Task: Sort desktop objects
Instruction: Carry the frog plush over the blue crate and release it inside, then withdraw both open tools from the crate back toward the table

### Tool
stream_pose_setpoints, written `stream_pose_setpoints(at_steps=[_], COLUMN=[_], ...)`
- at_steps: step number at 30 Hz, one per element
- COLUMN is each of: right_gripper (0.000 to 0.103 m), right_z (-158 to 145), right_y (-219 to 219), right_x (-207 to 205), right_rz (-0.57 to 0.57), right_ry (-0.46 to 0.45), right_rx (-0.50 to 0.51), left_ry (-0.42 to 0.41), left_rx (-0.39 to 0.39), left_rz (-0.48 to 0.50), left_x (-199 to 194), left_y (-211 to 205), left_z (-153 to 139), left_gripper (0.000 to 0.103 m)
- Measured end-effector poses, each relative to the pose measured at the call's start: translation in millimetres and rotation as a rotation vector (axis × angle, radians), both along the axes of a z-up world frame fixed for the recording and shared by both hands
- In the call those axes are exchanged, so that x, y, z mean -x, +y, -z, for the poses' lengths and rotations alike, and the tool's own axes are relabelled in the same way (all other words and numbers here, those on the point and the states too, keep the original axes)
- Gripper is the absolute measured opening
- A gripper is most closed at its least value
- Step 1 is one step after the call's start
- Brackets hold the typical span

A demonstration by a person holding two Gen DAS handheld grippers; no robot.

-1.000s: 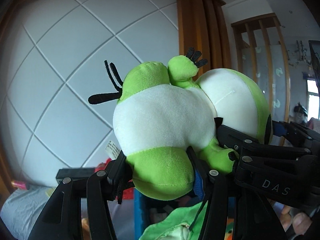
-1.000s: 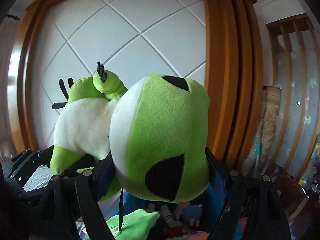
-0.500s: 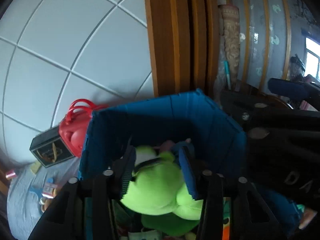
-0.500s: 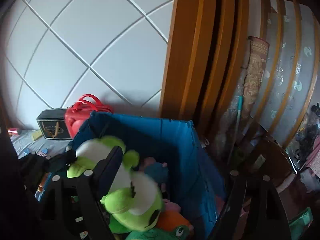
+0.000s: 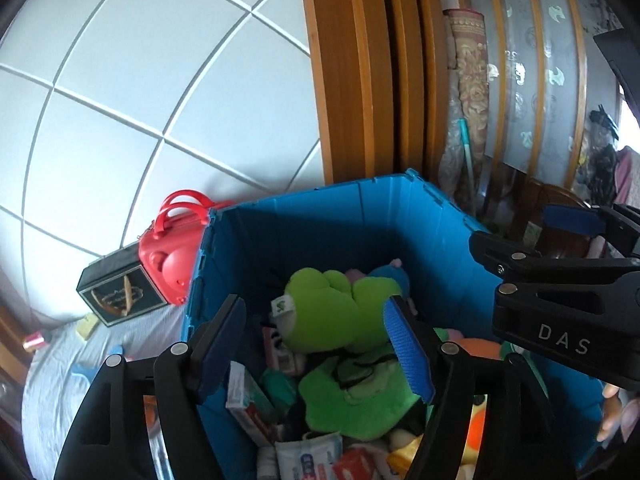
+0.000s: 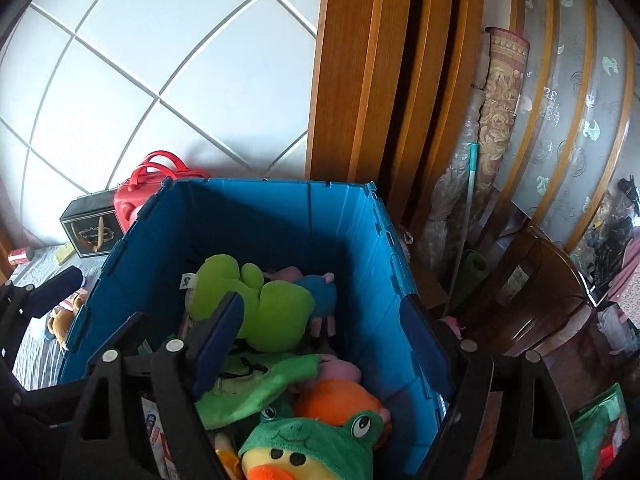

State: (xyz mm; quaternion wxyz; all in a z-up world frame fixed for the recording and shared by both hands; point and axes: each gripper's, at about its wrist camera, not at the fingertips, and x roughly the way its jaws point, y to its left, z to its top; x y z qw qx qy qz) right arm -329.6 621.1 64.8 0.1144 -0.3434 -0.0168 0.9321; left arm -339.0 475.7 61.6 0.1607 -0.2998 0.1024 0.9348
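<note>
I count one blue crate point(image 5: 360, 220), and the one bright green plush point(image 5: 340, 312) lies inside it toward the far wall, loose from both tools. My left tool point(image 5: 316, 344) hangs over the crate with its jaws apart, nothing between them; my right tool point(image 6: 340, 344) is likewise spread wide and empty. Behind the crate at ten o'clock I see one red handbag point(image 5: 176, 252) and one black box point(image 5: 116, 296), touching each other. The right view alone gives me one frog-hooded yellow toy point(image 6: 316, 444) at six o'clock, one orange plush point(image 6: 336, 400) just above it, and one blue-bodied pink doll point(image 6: 312, 284) against the green plush. The left view alone shows the small cartons point(image 5: 248, 400) packed along the crate's near-left wall, and fingertips point(image 5: 612, 420) at four o'clock.
</note>
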Motion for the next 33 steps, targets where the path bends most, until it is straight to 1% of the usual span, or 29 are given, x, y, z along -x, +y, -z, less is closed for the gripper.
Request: stream_pose_setpoints(at_steps=[3, 10, 13, 15, 17, 25, 33], right_gripper=[0.08, 0.082, 0.089, 0.092, 0.103, 0.103, 0.103], right_z=[-2.4, -8.7, -9.5, -10.3, -10.6, -8.1, -5.7], right_y=[-5.3, -31.2, -44.5, -53.1, -61.7, -96.9, -135.8], right_x=[-12.5, -43.0, -57.0, -67.3, -76.3, -108.9, -144.5], right_rz=[0.007, 0.02, 0.027, 0.032, 0.041, 0.069, 0.074], right_ry=[0.004, 0.006, 0.01, 0.016, 0.019, 0.01, 0.016], right_rx=[-0.006, -0.037, -0.047, -0.05, -0.056, -0.079, -0.092], left_ry=[0.005, 0.001, 0.01, 0.016, 0.02, 0.01, 0.028], left_rx=[-0.006, -0.042, -0.048, -0.048, -0.047, -0.064, -0.074], left_rz=[-0.002, -0.002, 0.004, 0.01, 0.017, 0.004, 0.0], left_x=[-11.6, -41.7, -56.3, -65.6, -74.4, -98.3, -125.9], left_y=[-13.5, -50.2, -64.7, -73.4, -82.1, -125.4, -165.5], left_z=[-4.3, -11.4, -12.5, -12.0, -10.9, -7.9, -6.8], left_gripper=[0.079, 0.081, 0.082, 0.082, 0.082, 0.084, 0.084])
